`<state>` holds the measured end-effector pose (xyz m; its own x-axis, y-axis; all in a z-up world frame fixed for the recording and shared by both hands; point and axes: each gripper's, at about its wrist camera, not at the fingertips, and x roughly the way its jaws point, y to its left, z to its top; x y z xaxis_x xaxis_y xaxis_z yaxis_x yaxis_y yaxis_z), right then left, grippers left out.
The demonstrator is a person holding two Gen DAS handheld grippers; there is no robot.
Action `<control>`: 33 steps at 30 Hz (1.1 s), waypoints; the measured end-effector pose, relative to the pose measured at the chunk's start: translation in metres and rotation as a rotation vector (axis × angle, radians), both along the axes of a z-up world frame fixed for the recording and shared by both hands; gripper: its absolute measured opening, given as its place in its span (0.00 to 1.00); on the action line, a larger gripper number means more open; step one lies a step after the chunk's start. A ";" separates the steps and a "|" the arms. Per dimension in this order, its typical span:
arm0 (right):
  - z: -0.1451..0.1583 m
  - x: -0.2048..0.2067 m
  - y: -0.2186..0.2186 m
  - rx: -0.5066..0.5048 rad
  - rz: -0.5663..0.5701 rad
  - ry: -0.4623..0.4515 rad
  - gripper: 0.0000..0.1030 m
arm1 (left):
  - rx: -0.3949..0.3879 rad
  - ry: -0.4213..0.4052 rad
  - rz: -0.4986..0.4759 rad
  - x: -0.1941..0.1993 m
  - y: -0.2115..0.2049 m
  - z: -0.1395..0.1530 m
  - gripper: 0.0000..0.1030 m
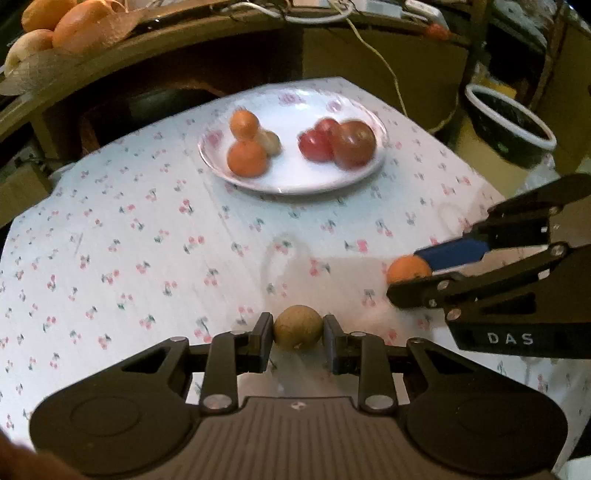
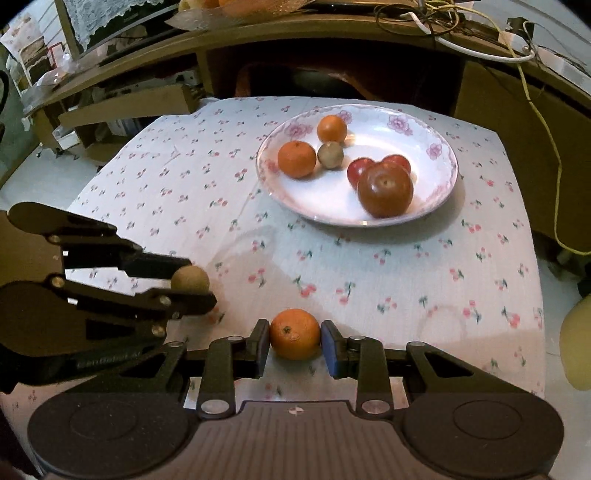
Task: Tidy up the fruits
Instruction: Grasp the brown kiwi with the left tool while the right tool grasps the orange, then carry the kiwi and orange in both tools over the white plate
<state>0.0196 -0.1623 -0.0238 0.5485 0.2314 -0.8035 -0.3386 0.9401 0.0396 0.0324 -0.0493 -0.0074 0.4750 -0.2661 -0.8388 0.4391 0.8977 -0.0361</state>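
Observation:
My left gripper (image 1: pixel 297 328) is shut on a small brown round fruit (image 1: pixel 297 327), near the front of the cloth-covered table; it also shows in the right wrist view (image 2: pixel 190 279). My right gripper (image 2: pixel 294 335) is shut on a small orange (image 2: pixel 294 334), which also shows in the left wrist view (image 1: pixel 408 268). A white floral plate (image 2: pixel 424 122) at the back of the table holds two oranges (image 2: pixel 297 159), a small brown fruit (image 2: pixel 330 155) and three red fruits (image 2: pixel 385 189). The plate also shows in the left wrist view (image 1: pixel 295 107).
The table has a white cloth with cherry prints (image 2: pixel 369 266). A wooden desk (image 2: pixel 332 26) with cables stands behind it. A basket of oranges (image 1: pixel 70 22) sits on the desk at left. A dark bowl (image 1: pixel 509 118) stands beyond the table's right side.

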 end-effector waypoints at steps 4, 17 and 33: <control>-0.002 -0.013 0.005 -0.028 -0.007 -0.018 0.31 | 0.022 -0.016 -0.023 -0.007 -0.005 0.000 0.33; -0.005 -0.011 0.006 -0.025 0.002 -0.006 0.36 | 0.019 -0.012 -0.033 -0.003 -0.005 -0.002 0.35; -0.004 -0.007 0.004 -0.001 0.012 0.005 0.37 | 0.011 0.000 -0.015 -0.006 -0.001 -0.001 0.34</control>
